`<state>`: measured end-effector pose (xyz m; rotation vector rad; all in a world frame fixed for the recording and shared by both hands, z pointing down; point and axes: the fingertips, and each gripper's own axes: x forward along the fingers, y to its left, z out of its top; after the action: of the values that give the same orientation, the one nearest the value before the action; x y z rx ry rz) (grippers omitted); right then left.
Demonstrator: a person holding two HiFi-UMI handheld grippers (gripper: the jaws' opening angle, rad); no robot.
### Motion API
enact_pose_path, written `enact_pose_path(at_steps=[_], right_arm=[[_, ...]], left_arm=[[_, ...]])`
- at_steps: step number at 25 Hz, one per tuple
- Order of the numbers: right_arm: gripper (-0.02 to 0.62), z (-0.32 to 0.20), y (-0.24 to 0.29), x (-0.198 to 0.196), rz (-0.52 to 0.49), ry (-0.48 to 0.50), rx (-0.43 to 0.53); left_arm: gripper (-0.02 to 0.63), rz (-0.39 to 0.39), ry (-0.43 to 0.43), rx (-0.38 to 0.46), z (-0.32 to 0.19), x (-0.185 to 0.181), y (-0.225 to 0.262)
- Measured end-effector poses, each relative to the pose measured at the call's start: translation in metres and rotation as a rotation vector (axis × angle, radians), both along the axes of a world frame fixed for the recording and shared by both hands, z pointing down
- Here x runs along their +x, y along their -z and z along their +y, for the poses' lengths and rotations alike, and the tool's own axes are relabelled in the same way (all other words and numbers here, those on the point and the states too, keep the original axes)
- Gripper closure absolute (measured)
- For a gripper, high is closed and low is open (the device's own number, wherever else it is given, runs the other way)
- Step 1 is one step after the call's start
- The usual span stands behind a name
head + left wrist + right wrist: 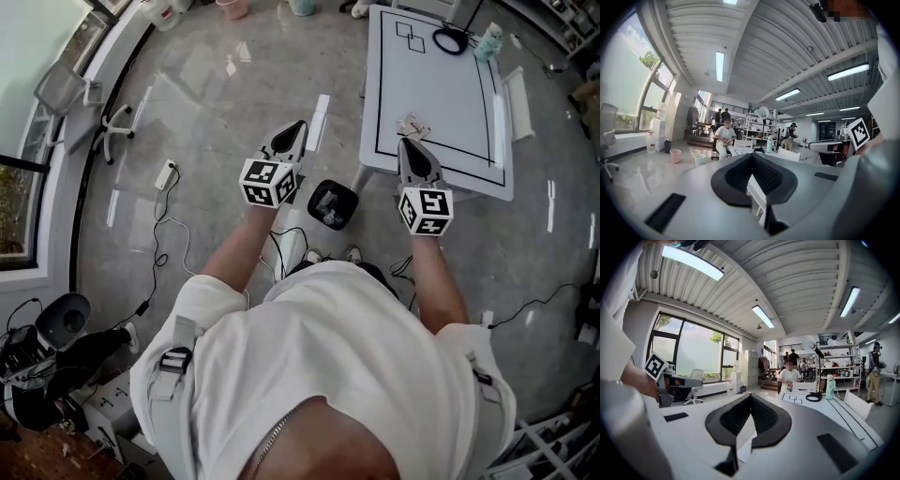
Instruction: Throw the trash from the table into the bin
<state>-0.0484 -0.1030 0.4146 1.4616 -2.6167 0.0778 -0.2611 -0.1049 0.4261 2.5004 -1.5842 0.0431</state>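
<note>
A crumpled piece of clear and tan trash (412, 125) lies on the white table (436, 94) near its front edge. My right gripper (405, 142) hovers just short of it, level, jaws shut with nothing seen between them; in the right gripper view (750, 395) the trash is hidden. My left gripper (298, 127) is held over the floor left of the table, also shut and empty (751, 155). The black bin (332, 204) stands on the floor between the two grippers, below them, with some scraps inside.
A black ring (451, 40) and a teal bottle (487, 41) sit at the table's far end. A white chair (517, 103) stands right of the table, an office chair (70, 89) far left. A power strip (166, 174) and cables lie on the floor. People sit and stand far off (790, 376).
</note>
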Motion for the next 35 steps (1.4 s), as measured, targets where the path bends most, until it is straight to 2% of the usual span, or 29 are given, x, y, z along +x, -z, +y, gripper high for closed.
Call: enact_pose_path(at_steps=[13,21,29,35], right_arm=[[0.589,-0.004,0.005,0.013,0.001,-0.073,0.011],[0.589,0.005,0.003,0.028,0.015,-0.156,-0.005],[0.589,0.000,-0.021,0.065,0.031,-0.243,-0.051],[0.588,-0.034,-0.046,0.090,0.057,-0.236,-0.098]], left_arm=[[0.595,0.018,-0.053,0.022,-0.014,0.008,0.007],[0.595,0.025,-0.125,0.021,-0.017,0.018,0.012],[0.595,0.019,-0.202,0.003,-0.030,0.049,0.000],[0.595,0.008,-0.212,-0.021,-0.060,0.079,-0.014]])
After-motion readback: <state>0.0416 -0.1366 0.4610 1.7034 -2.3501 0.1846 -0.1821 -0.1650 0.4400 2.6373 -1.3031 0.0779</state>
